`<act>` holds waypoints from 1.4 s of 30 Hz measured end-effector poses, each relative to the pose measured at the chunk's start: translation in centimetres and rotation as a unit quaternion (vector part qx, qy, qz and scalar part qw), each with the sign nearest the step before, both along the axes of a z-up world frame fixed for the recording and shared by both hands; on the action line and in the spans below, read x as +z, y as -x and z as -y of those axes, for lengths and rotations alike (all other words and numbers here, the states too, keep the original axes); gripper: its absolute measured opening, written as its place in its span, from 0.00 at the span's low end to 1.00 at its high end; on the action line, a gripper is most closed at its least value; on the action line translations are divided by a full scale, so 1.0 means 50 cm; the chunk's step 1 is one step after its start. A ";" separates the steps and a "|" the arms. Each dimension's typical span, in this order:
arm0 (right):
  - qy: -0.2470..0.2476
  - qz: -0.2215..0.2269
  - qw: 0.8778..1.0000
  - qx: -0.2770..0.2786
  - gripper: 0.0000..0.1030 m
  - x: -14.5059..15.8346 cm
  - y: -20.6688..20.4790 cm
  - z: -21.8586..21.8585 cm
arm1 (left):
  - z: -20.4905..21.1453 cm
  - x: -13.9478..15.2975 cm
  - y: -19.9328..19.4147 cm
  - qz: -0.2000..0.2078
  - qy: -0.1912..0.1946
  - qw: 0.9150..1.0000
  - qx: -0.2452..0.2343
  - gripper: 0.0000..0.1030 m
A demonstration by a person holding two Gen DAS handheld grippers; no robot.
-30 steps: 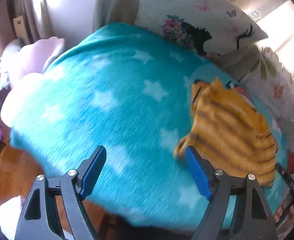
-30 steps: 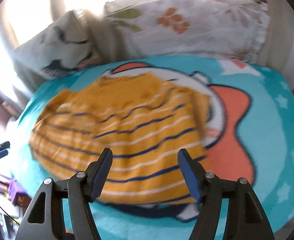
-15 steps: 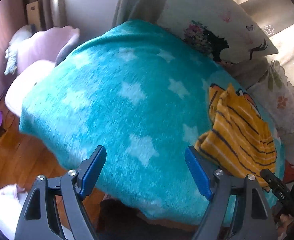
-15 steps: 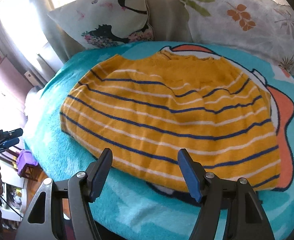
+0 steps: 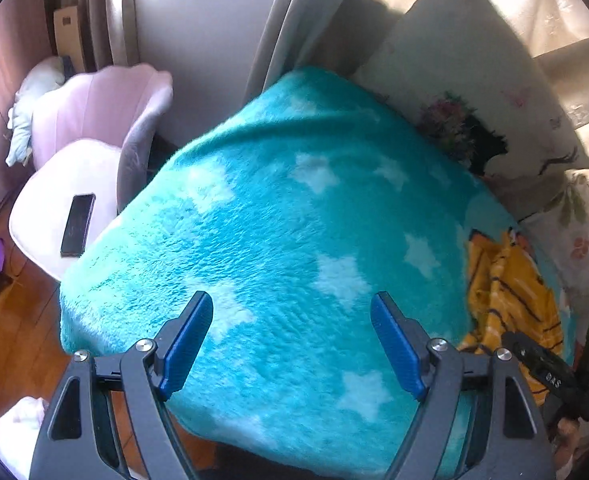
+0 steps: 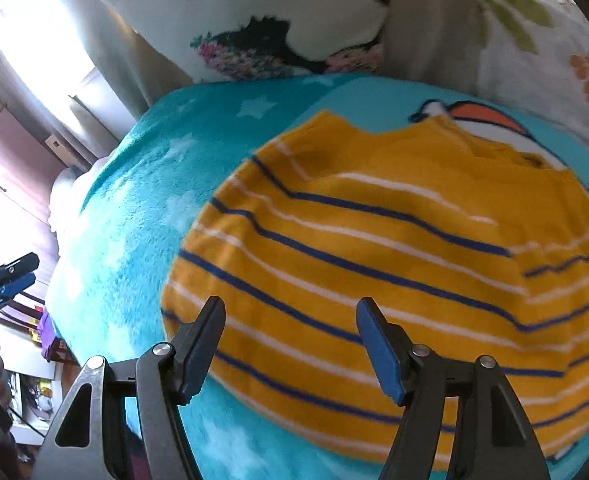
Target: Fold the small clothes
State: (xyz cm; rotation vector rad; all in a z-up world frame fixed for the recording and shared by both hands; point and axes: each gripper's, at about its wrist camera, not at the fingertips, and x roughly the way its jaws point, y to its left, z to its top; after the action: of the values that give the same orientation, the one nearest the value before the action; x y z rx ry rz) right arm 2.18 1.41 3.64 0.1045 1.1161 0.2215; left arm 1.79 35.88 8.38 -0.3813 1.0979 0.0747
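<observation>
A small yellow top with navy and white stripes lies spread flat on a teal star blanket. My right gripper is open and empty, hovering just over the top's near left hem. In the left wrist view the top lies far right, with the right gripper beside it. My left gripper is open and empty over bare teal blanket, well left of the top. The left gripper also shows at the left edge of the right wrist view.
Printed pillows lean along the back of the bed. A pink chair with a phone on its seat stands left of the bed. Wooden floor lies below the blanket's front edge.
My left gripper has swung left, away from the top, which now sits at the view's far right. My right gripper has moved toward the top's left hem. Both stay open.
</observation>
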 end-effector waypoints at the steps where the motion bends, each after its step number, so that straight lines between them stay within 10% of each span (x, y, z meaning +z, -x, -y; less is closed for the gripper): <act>1: 0.005 -0.006 1.000 -0.002 0.70 -0.014 -0.014 -0.017 | -0.006 -0.012 -0.010 -0.010 0.004 1.000 -0.004 0.78; 8: 0.046 -0.014 0.999 -0.010 0.94 -0.062 -0.062 -0.078 | -0.022 -0.056 -0.054 -0.034 0.025 0.999 -0.029 0.78; 19: 0.222 -0.038 0.974 -0.018 0.92 -0.096 -0.097 -0.175 | -0.047 -0.097 -0.067 -0.044 0.063 0.996 -0.043 0.78; 22: 0.245 -0.018 0.969 -0.023 0.77 -0.092 -0.089 -0.189 | -0.052 -0.103 -0.060 -0.045 0.068 0.996 -0.040 0.78; 25: 0.285 -0.009 0.958 -0.028 0.39 -0.084 -0.076 -0.177 | -0.057 -0.109 -0.044 -0.047 0.070 0.996 -0.031 0.78; 35: 0.110 0.015 0.993 -0.036 0.20 0.007 -0.055 -0.039 | 0.031 -0.058 0.005 -0.029 0.031 0.999 -0.025 0.78; 42: 0.016 0.068 0.992 -0.106 0.20 0.107 0.009 0.231 | 0.216 0.016 0.017 -0.002 0.019 0.998 -0.055 0.78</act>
State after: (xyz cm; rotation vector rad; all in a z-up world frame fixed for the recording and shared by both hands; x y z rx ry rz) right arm 1.75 -10.15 8.99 0.1760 0.9647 0.0215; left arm 0.94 25.08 9.20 -0.3534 1.1240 -0.0433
